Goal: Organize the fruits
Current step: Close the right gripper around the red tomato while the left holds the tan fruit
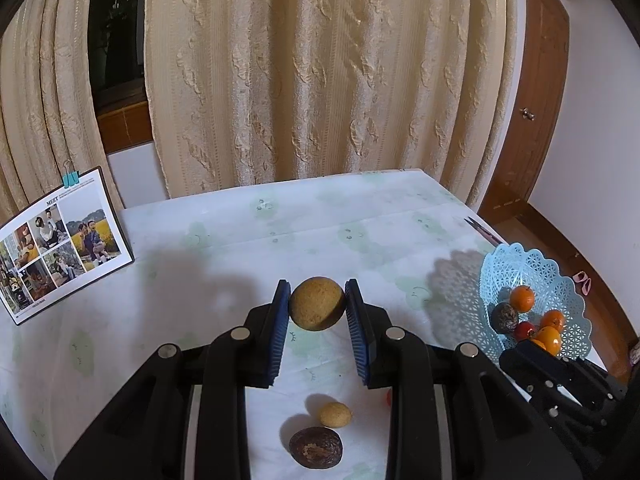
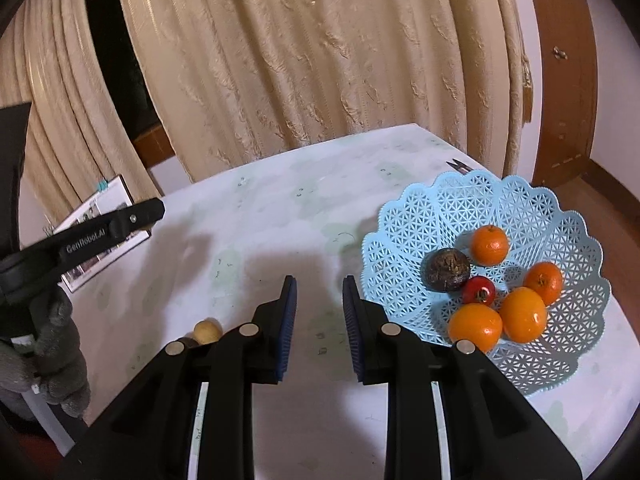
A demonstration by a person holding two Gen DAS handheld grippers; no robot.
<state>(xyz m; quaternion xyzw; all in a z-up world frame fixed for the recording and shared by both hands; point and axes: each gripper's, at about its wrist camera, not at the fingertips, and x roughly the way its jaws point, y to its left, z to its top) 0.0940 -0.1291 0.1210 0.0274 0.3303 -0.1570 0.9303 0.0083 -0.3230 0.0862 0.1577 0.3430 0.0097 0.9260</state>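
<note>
Here the left gripper (image 1: 317, 307) has its jaws clenched on a round tan fruit (image 1: 316, 303), lifted clear of the worktop (image 1: 240, 248), with the fruit sitting at the jaw tips. The right gripper (image 2: 319, 298) has its jaws closed with nothing between them, just beside the blue basket (image 2: 440, 208) of oranges near the worktop's right edge.

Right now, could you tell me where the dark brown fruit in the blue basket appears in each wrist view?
Left wrist: dark brown fruit at far right, low in the blue basket, beside an orange.
Right wrist: dark brown fruit right of centre, on the blue basket's left side.
Shared landmark: the small red fruit next to it.
</note>
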